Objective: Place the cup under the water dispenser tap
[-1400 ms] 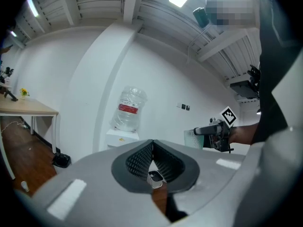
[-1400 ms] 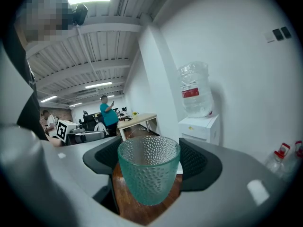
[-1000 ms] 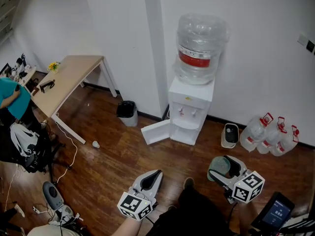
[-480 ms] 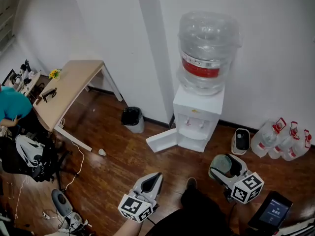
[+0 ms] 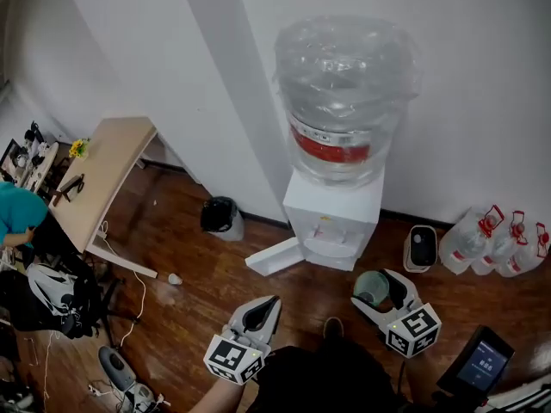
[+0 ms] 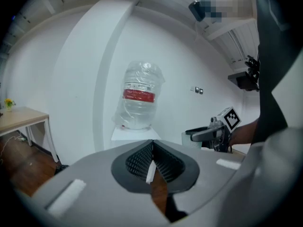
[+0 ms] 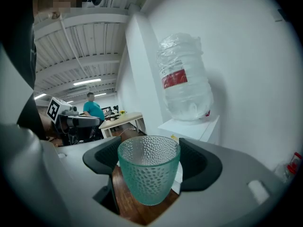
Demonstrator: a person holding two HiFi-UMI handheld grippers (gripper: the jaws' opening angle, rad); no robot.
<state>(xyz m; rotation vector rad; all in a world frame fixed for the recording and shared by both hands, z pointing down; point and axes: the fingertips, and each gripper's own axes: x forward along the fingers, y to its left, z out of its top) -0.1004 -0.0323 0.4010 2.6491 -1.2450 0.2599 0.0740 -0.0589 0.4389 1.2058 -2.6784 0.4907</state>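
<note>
Right gripper has its fingers clamped either side of the green dimpled cup, which rides upright, mouth up, off the floor. The left gripper hangs alongside with its fingers pressed together on nothing. The water dispenser stands straight ahead, and its tap alcove sits just beyond the cup and a touch left in the head view, so the cup-carrying right hand is the nearer one.
</note>
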